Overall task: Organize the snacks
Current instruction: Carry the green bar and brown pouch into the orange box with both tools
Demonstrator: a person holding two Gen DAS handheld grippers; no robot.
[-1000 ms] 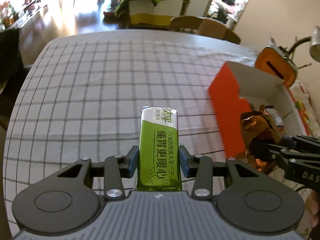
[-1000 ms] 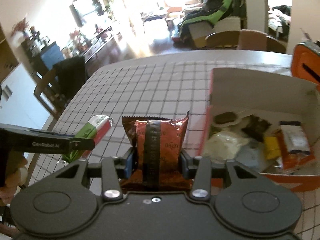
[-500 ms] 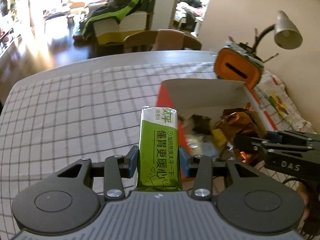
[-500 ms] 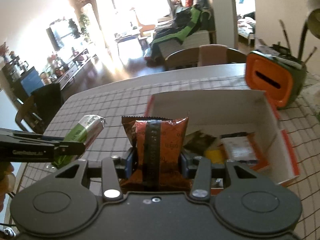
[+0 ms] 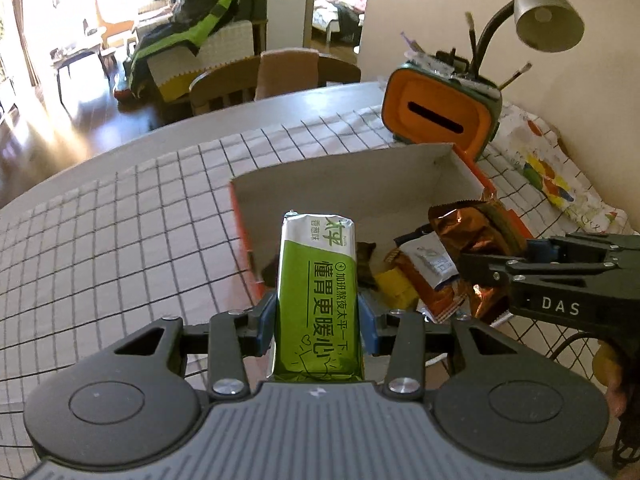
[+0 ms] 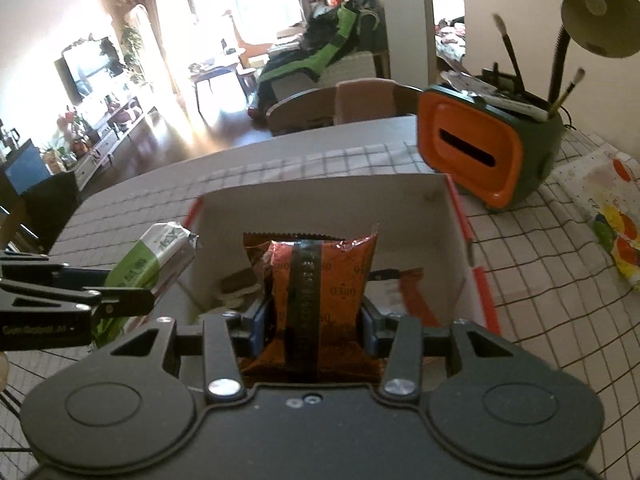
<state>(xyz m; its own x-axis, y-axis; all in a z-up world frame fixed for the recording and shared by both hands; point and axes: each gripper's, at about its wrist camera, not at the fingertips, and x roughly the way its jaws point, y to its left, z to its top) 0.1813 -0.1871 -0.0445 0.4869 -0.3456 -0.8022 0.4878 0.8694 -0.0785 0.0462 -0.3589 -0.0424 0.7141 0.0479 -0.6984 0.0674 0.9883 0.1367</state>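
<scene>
My left gripper (image 5: pixel 318 322) is shut on a green and white snack pack (image 5: pixel 318 292), held upright over the near left corner of the orange box (image 5: pixel 344 176). My right gripper (image 6: pixel 314 326) is shut on an orange-brown foil snack bag (image 6: pixel 316 280), held above the box's (image 6: pixel 320 196) open white inside. Each gripper shows in the other's view: the right one with its foil bag (image 5: pixel 476 236) at the right, the left one with the green pack (image 6: pixel 154 260) at the left. Several wrapped snacks (image 5: pixel 412 280) lie on the box floor.
A checked tablecloth (image 5: pixel 120 220) covers the table. Behind the box stands an orange and green holder (image 5: pixel 440 112) with brushes, beside a desk lamp (image 5: pixel 548 12). A colourful printed cloth (image 6: pixel 612 216) lies to the right. Chairs (image 5: pixel 276 76) stand at the table's far edge.
Both grippers have swung right with their packs, from over the bare tablecloth to over the box. The box now fills the middle of both views. Neither grip has altered.
</scene>
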